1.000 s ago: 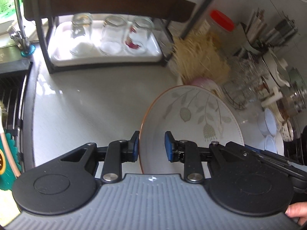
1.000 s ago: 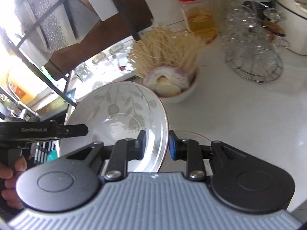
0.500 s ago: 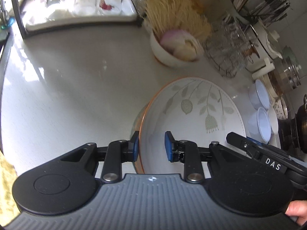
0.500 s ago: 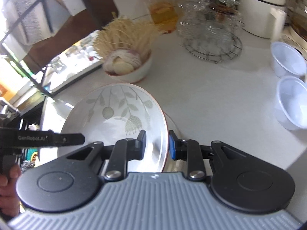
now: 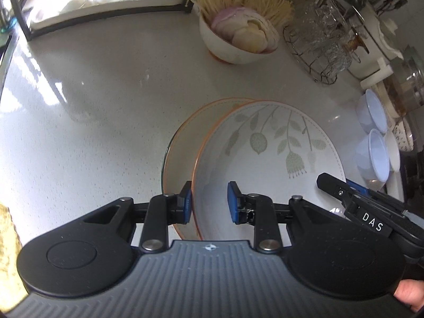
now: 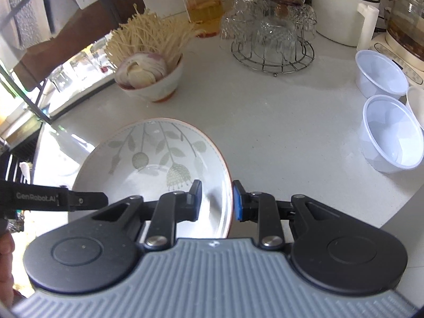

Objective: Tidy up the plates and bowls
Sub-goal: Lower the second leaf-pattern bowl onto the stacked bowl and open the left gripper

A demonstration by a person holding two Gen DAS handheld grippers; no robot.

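Note:
A white plate with a leaf pattern and an orange rim [image 5: 270,153] [image 6: 148,164] hangs low over the counter, held from both sides. My left gripper [image 5: 208,202] is shut on its left rim, and its black finger [image 6: 79,201] shows in the right wrist view. My right gripper [image 6: 217,201] is shut on the right rim; its finger marked DAS [image 5: 352,204] shows in the left wrist view. Just under the held plate, a second orange-rimmed plate [image 5: 180,156] lies on the counter, offset to the left.
A bowl of sliced onion and enoki mushrooms [image 5: 238,42] [image 6: 151,79] stands behind the plates. Further right are a wire rack of glass cups [image 6: 273,39] and two clear plastic bowls [image 6: 389,132]. A tray of glass jars [image 5: 106,2] sits at the back left.
Both grippers carried the leaf plate across the counter and lower, away from the jar rack. The second plate has come into view beneath it. Both grips are unchanged.

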